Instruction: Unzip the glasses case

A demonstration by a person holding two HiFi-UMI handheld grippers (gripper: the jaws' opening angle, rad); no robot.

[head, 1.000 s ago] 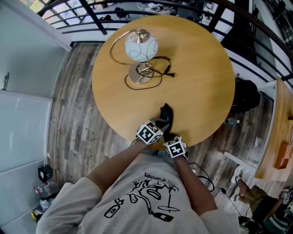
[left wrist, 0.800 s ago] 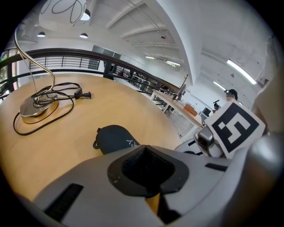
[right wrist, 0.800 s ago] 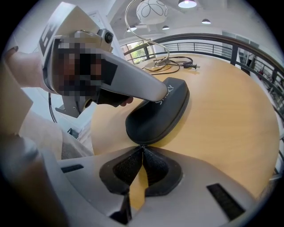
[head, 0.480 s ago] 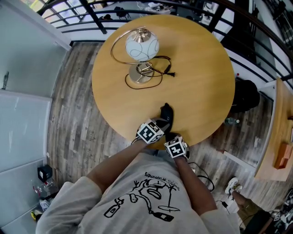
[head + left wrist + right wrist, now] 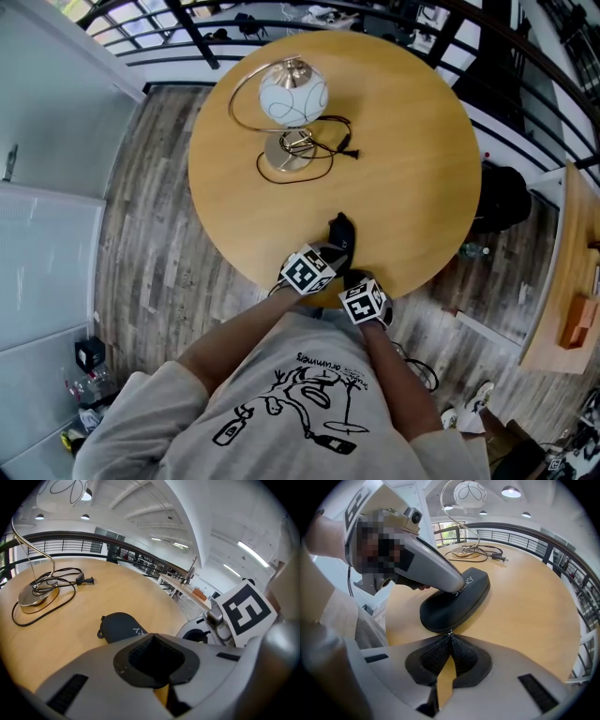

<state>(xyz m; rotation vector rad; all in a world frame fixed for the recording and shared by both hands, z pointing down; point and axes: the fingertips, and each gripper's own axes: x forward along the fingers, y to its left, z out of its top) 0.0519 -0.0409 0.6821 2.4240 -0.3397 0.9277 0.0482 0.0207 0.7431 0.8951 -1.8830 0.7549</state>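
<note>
The black glasses case (image 5: 339, 230) lies on the round wooden table (image 5: 412, 169) near its front edge, one end pointing at me. My left gripper (image 5: 336, 253) is shut and its tip rests on top of the case (image 5: 454, 604), beside the white logo. In the left gripper view the case (image 5: 119, 625) runs in under the closed jaws of the left gripper (image 5: 152, 639). My right gripper (image 5: 450, 634) is shut at the case's near end, pinching the small metal zipper pull (image 5: 450, 632). In the head view, the right gripper (image 5: 352, 278) sits at the table's rim.
A globe lamp (image 5: 291, 94) on a curved metal stem stands at the far left of the table, its black cable (image 5: 328, 141) coiled around the base (image 5: 37, 592). A black railing (image 5: 562, 550) circles behind the table. My torso is close against the table's near edge.
My right gripper has shifted slightly to the right along the table edge. The left gripper and the case have stayed put.
</note>
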